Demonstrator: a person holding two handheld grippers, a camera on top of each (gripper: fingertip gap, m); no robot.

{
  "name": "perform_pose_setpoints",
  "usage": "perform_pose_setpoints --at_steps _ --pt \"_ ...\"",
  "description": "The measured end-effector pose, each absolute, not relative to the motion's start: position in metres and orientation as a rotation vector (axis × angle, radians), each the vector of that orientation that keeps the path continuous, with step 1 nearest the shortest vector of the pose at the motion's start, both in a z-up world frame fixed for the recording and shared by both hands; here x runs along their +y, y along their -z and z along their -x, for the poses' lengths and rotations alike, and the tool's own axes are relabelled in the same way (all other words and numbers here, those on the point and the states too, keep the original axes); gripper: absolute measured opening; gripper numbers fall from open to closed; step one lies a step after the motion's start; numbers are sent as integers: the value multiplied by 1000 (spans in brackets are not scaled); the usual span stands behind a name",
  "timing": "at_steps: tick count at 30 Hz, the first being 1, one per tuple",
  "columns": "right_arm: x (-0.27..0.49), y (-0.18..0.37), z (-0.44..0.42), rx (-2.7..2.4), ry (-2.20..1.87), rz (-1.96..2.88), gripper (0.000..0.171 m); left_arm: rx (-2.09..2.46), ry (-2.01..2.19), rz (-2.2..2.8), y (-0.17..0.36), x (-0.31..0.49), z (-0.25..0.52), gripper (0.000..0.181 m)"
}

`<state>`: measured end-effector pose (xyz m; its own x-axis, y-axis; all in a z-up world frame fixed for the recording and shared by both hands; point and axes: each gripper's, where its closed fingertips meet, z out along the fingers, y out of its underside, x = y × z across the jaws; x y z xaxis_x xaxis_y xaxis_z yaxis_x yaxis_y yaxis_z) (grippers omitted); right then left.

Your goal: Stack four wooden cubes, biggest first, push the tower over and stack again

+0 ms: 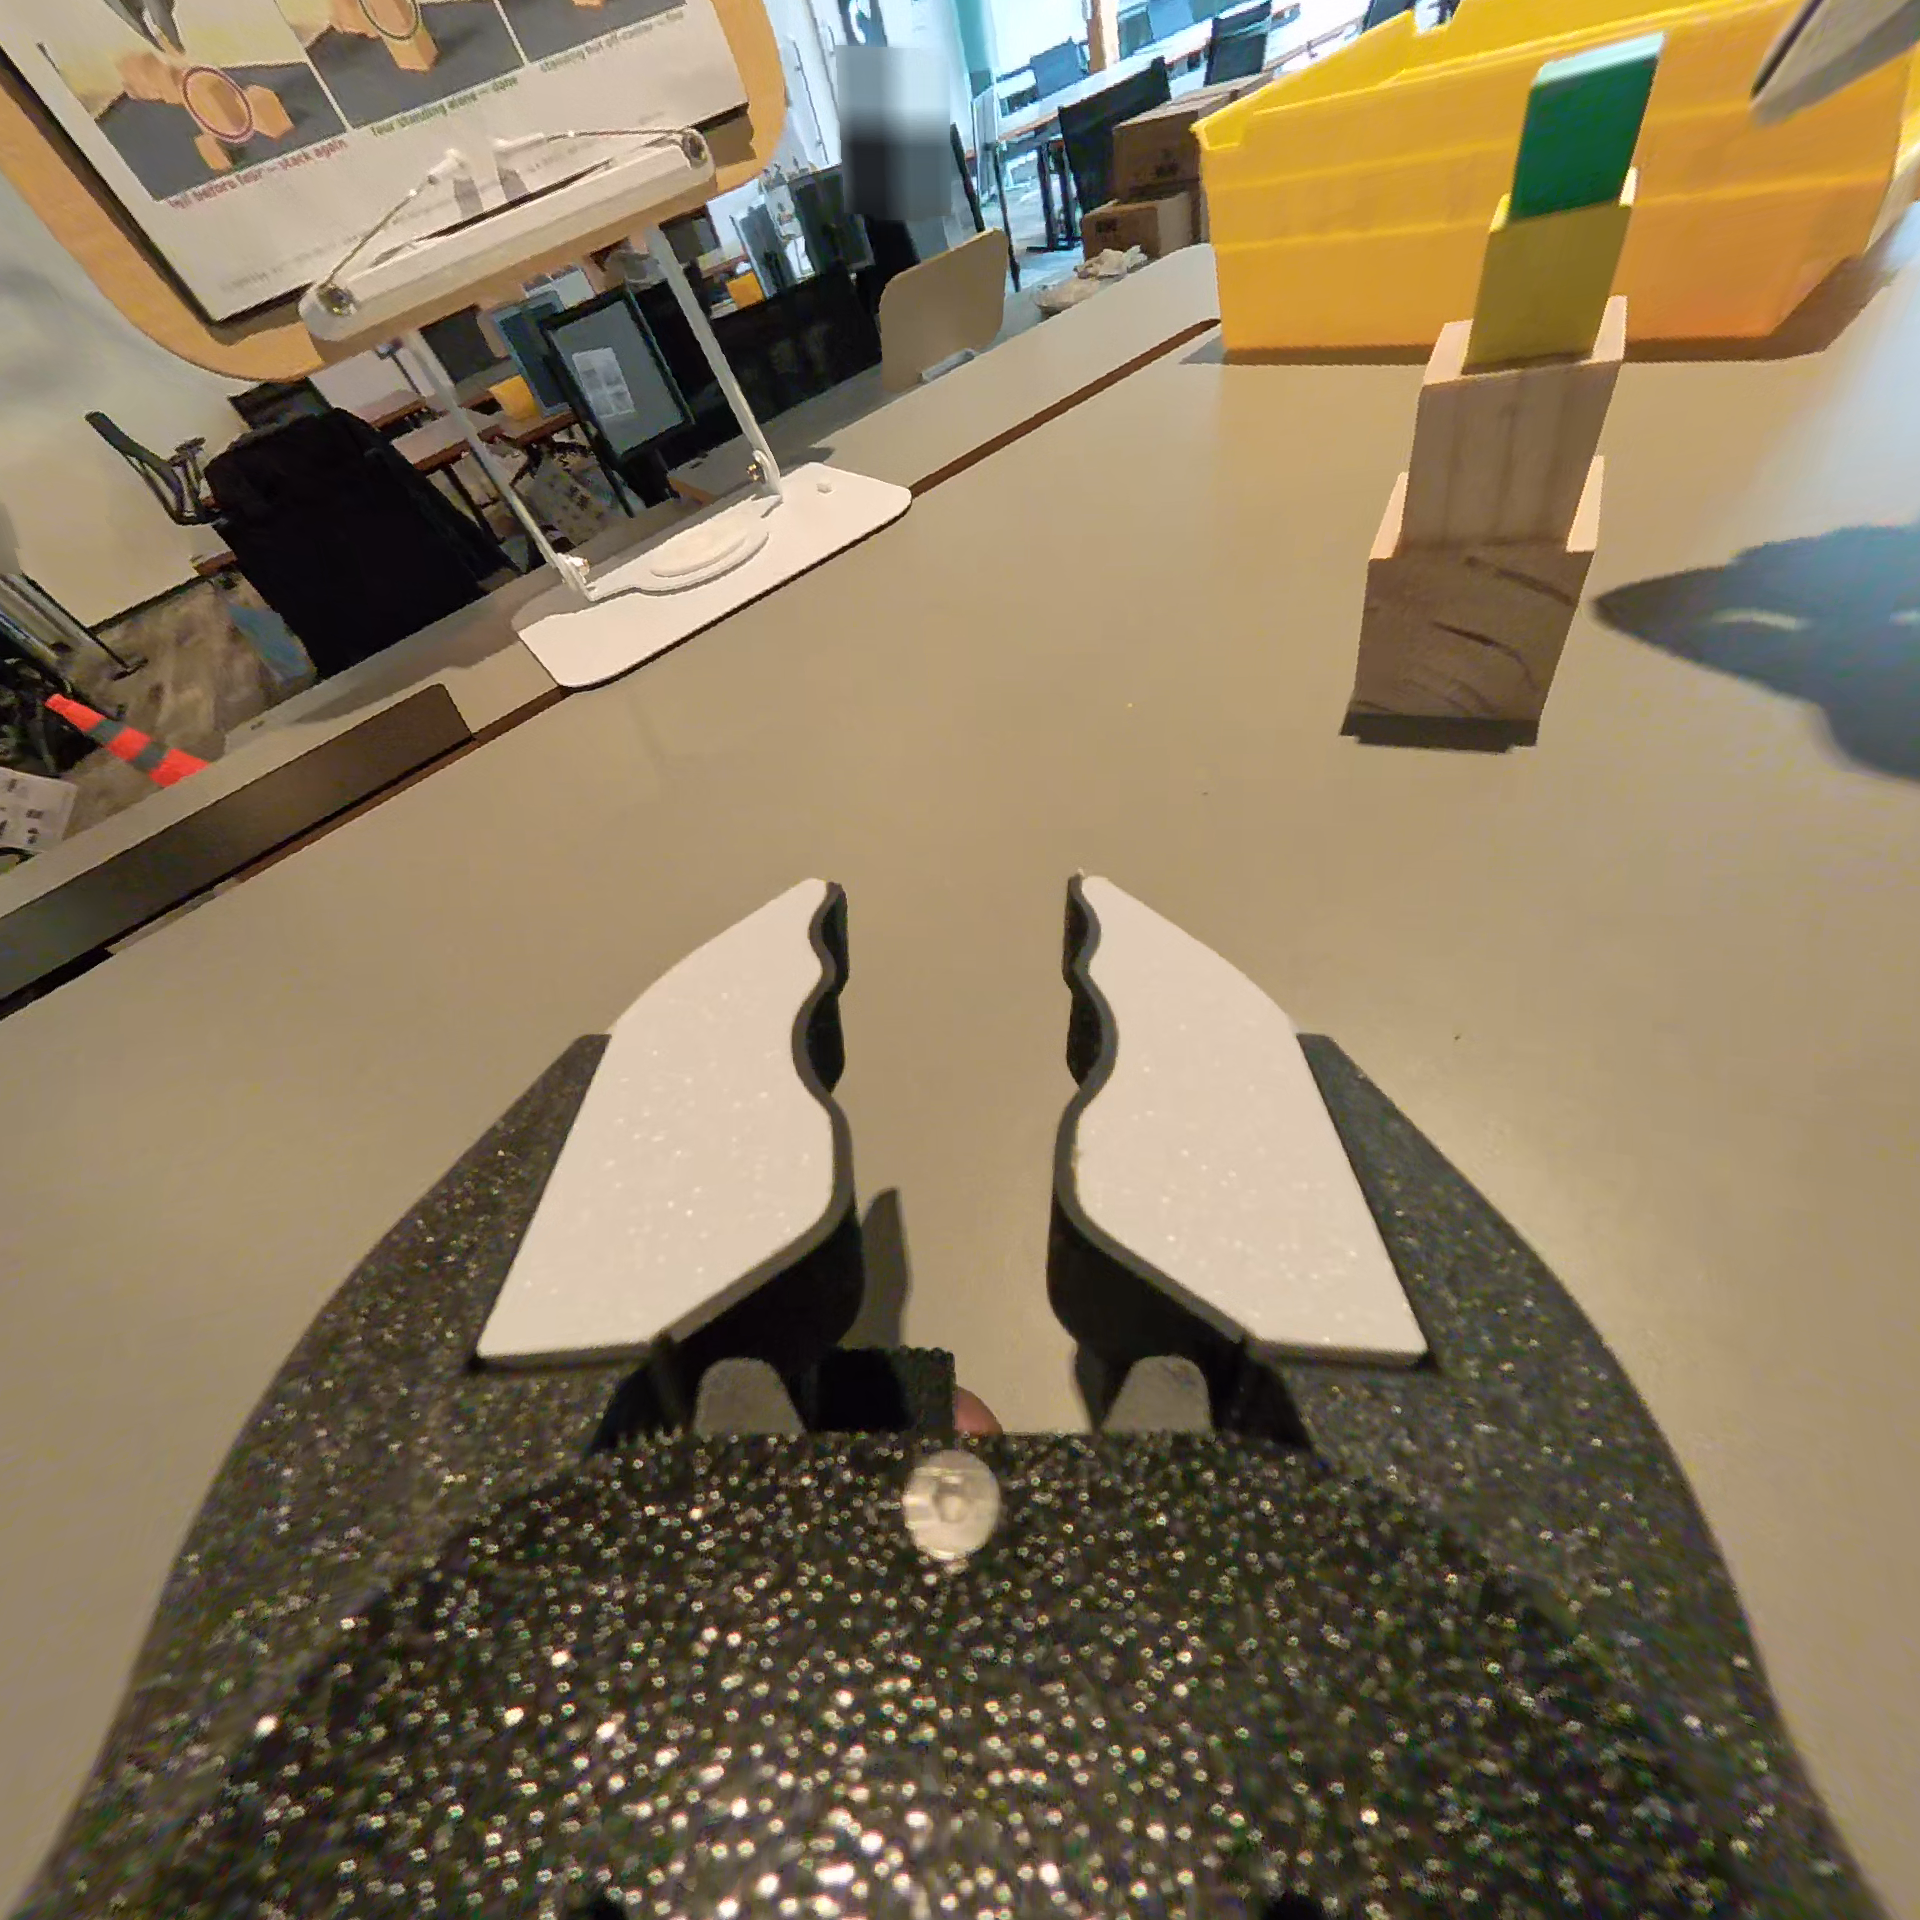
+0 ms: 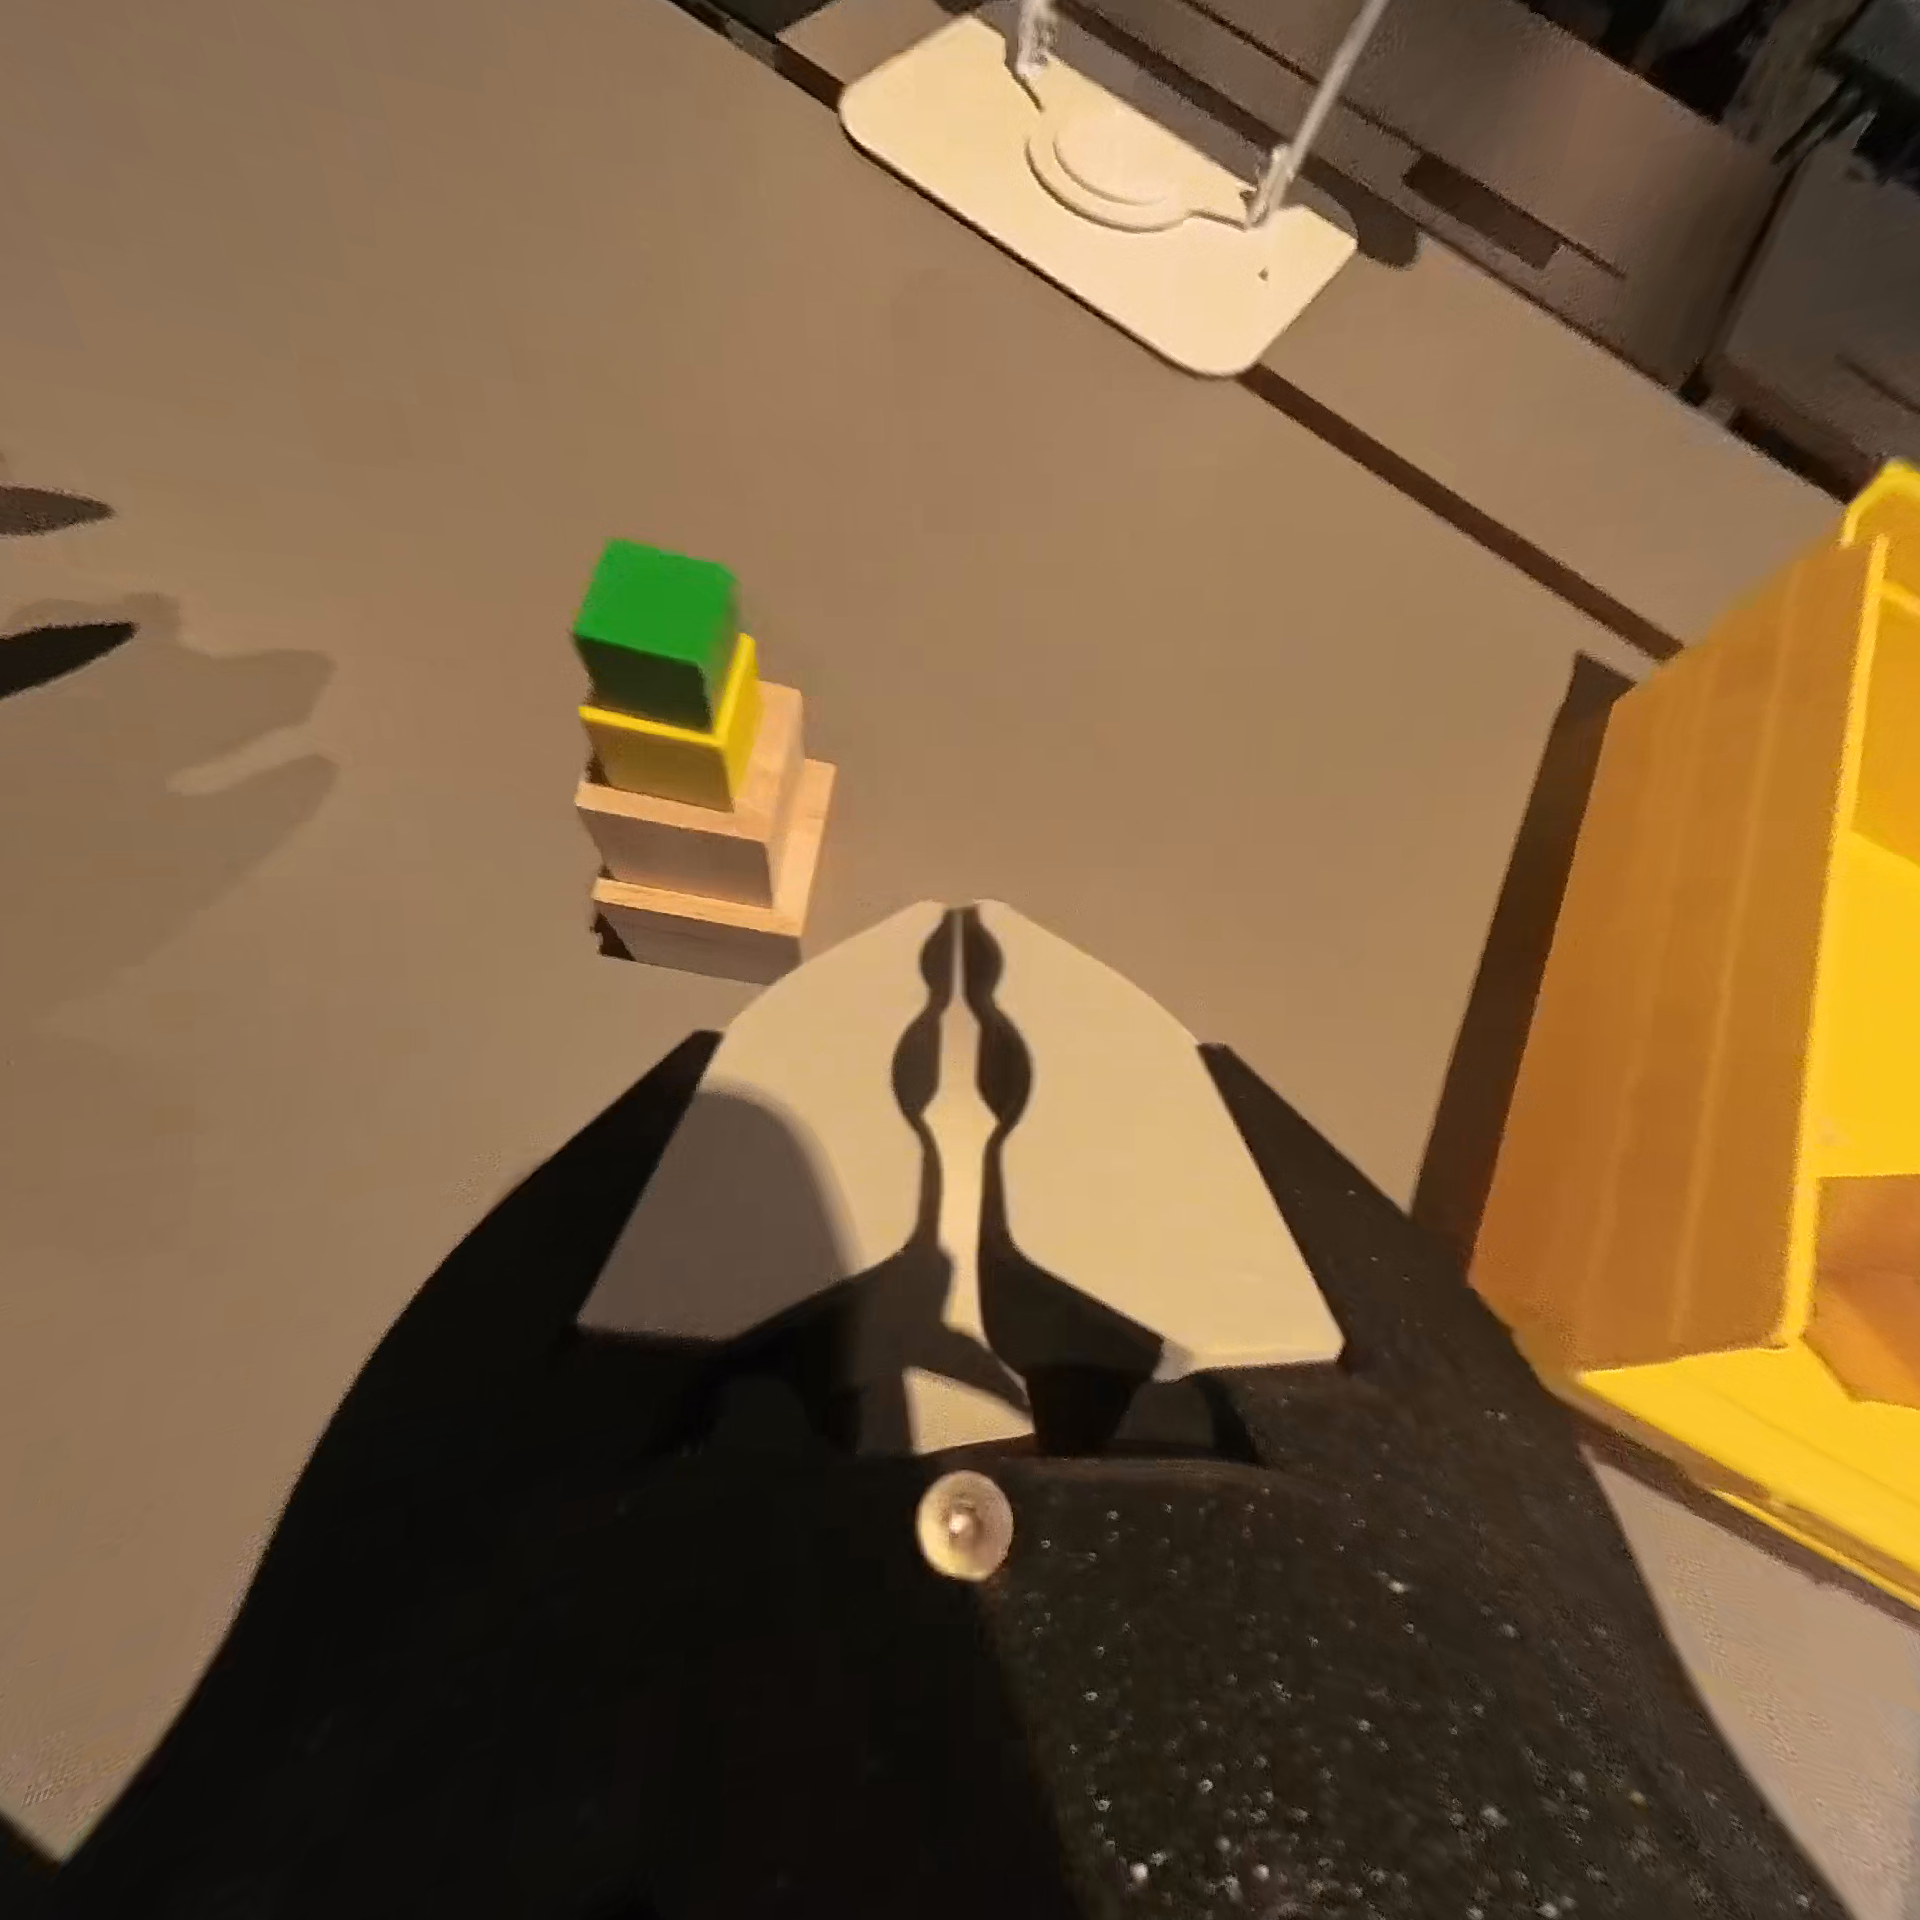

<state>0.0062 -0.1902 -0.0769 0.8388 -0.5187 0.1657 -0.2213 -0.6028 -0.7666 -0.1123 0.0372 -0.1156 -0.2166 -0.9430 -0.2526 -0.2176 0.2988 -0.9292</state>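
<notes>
Four-cube tower (image 2: 686,769) upright, green top

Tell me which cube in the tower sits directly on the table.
The largest plain wooden cube, darkest grained, at the bottom. The paler wooden cube, yellow cube and green cube all rest above it.

Left gripper (image 1: 954,914): black glitter-speckled body, pale grey wavy-edged fingers (image 1: 686,1132), silver screw (image 1: 951,1503) centred. Right gripper (image 2: 958,920): same black speckled body, beige-lit fingers (image 2: 1132,1153), round silver screw (image 2: 963,1526).
</notes>
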Motion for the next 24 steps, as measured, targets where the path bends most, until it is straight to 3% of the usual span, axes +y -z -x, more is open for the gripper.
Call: perform_pose_setpoints --at_steps 17,24 --pt "-196 127 -28 477 411 2085 0 1664 710 914 125 41 105 34" --pt "-196 106 -28 382 394 1853 0 1689 853 887 119 4 93 0"
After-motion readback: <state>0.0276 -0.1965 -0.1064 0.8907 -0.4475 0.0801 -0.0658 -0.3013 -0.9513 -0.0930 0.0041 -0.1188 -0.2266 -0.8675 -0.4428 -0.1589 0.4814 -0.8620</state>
